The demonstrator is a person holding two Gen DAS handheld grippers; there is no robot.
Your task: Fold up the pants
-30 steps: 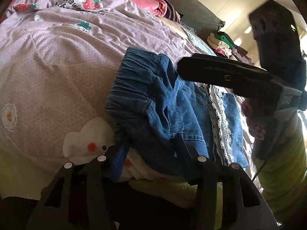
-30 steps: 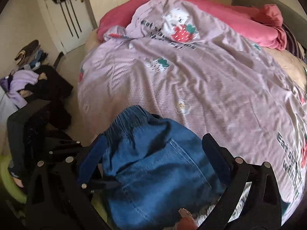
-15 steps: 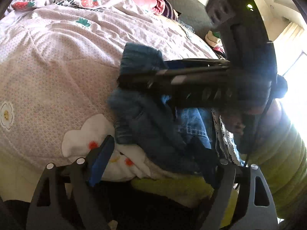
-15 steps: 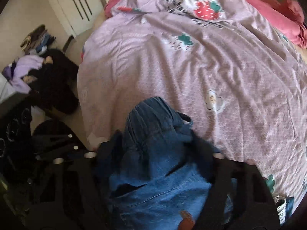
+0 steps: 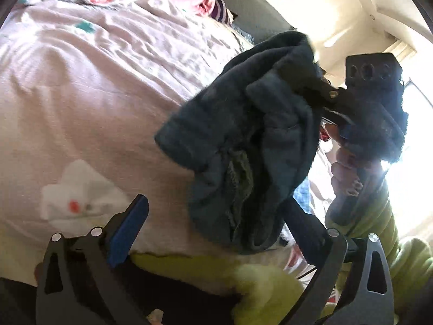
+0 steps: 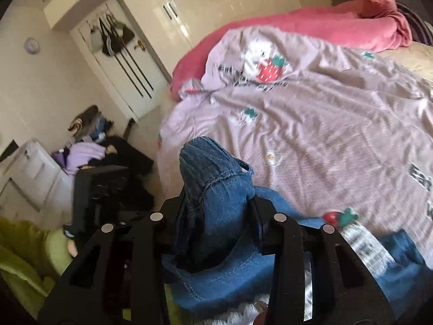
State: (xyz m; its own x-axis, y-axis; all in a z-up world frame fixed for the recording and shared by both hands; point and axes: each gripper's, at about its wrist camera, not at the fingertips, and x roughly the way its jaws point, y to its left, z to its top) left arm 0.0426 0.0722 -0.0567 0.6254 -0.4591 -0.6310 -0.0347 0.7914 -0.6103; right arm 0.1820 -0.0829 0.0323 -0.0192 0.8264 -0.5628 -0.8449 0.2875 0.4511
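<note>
A: Denim is seen first in the left wrist view: the pants (image 5: 243, 146) are lifted off the lilac duvet (image 5: 89, 89) in a bunched dark-blue mass at centre, waistband end hanging to the left.

B: And the left gripper (image 5: 213, 224)?

A: Its jaws are spread wide, nothing gripped; the blue-padded finger (image 5: 127, 233) is seen at lower left, and the other finger lies partly behind the hanging cloth. The right gripper (image 5: 324, 108) is seen at the right, clamped into the upper edge of the pants, with a hand (image 5: 346, 173) on its handle below.

B: What is shown in the right wrist view?

A: The jaws of the right gripper (image 6: 216, 216) are drawn narrow and a thick fold of the pants (image 6: 213, 184) is pinched between them, the gathered end standing up above the fingers. The rest of the denim is draped near and to the right, over the duvet (image 6: 324, 124). A pink blanket (image 6: 311, 27) is laid along the far side, and wardrobe doors (image 6: 173, 8) are visible at far left.
</note>
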